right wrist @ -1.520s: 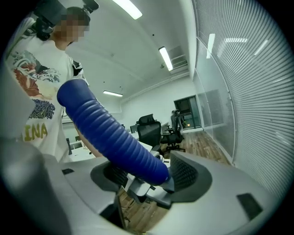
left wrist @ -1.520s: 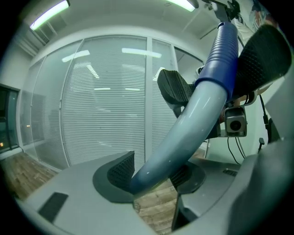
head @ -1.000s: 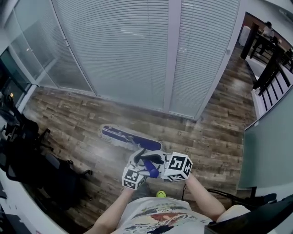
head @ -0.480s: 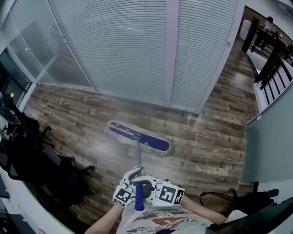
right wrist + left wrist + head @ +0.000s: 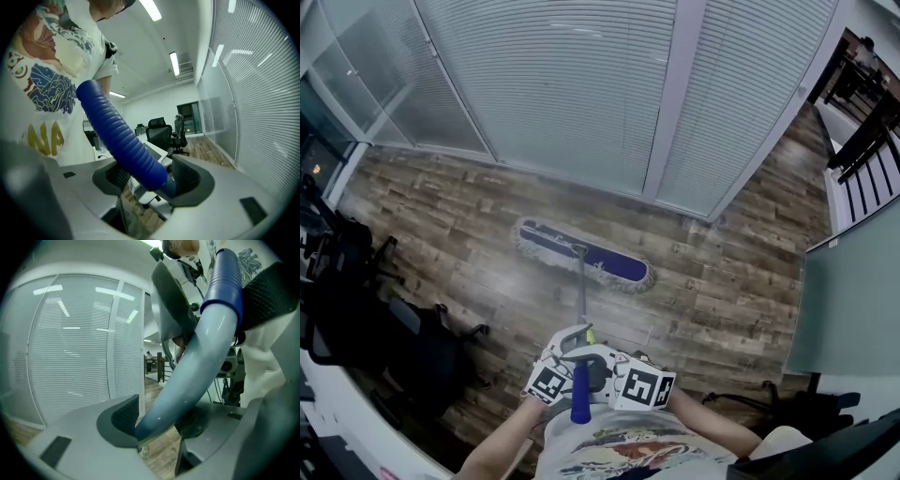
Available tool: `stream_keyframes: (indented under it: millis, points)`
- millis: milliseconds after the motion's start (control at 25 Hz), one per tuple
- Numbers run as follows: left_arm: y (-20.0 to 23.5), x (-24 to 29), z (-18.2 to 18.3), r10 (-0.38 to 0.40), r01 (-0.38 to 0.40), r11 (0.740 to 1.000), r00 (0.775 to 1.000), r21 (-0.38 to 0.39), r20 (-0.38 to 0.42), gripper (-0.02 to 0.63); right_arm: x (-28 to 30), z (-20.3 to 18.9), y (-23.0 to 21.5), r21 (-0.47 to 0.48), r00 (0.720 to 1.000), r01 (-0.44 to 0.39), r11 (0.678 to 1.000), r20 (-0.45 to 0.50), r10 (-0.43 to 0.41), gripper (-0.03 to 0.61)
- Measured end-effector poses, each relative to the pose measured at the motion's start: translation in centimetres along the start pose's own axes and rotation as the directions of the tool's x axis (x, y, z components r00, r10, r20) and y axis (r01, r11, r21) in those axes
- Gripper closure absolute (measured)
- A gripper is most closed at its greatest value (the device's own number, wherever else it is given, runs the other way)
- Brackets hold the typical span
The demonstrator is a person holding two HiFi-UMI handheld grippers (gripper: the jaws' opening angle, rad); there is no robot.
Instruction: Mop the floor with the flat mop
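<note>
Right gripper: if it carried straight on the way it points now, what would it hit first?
The mop handle, which is clamped between the jaws of the right gripper. Past it, the black office chairs look next in line, though depth is hard to judge.

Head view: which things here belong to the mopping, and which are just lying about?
Part of the job:
- flat mop pad, on the wooden floor
- mop handle, clamped in the left tongs
- blue grip, clamped in the right tongs

Just lying about:
- black office chairs at the left
- blinds along the glass wall
</note>
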State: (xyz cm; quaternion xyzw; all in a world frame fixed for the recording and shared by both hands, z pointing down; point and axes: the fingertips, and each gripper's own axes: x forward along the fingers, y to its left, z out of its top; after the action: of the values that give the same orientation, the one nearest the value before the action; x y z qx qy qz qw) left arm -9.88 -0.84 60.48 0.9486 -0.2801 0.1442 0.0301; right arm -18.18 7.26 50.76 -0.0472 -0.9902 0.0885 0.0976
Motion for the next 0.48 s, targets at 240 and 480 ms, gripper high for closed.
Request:
stream_keyframes:
  millis: [240,480]
  points:
    - [12.4,2.3,1.3,0.023,-0.02,0.999,0.997,-0.037,0.07,0.43,3.0,3.5,-12.2,0.015,0.996,0.071,0.997,0.046,-0.072,0.322]
    - [22.7,5.5,1.7,0.008,-0.007,1.0,0.998,-0.011,0.067,0.43,4.7,5.3,-23.0,0.036,0.986,0.154,0.987,0.067,-0.156,0.322]
